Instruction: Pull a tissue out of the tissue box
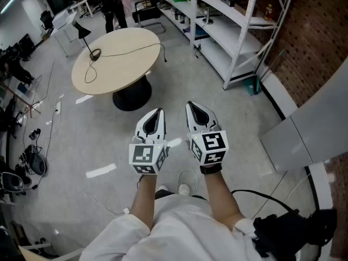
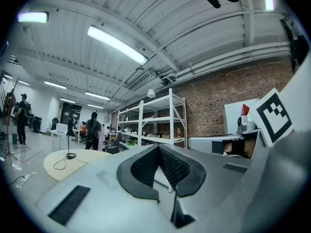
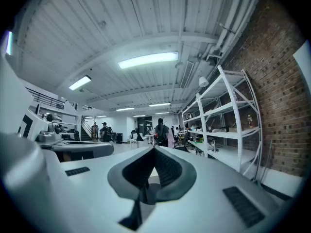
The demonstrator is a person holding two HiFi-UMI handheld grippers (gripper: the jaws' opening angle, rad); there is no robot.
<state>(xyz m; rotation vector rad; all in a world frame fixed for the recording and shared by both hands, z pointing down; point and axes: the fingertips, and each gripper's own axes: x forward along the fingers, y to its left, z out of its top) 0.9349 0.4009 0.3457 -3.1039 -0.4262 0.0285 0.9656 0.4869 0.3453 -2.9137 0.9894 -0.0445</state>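
Both grippers are held level and side by side above a grey floor [image 1: 81, 140], just ahead of the person's white sleeves. The left gripper [image 1: 158, 113] is seen with its jaws brought together at the tips, and nothing is caught between them. In the left gripper view the ribbed pads [image 2: 172, 166] are shown meeting in a point. The right gripper [image 1: 192, 106] is likewise closed tight with nothing gripped. A cube with square markers [image 1: 145, 157] is carried at the rear of each.

A round pale table [image 1: 117, 58] is seen beyond the jaws, well apart from them. A black cable [image 1: 128, 50] is laid across its top, and a small black stand [image 1: 86, 34] is set near its far edge. White shelving [image 1: 228, 15] is ranged along a brick wall [image 1: 321, 26] at the right. What seem to be standing people [image 1: 111, 4] are glimpsed far behind the table.

The tissue box cannot be made out in any view.
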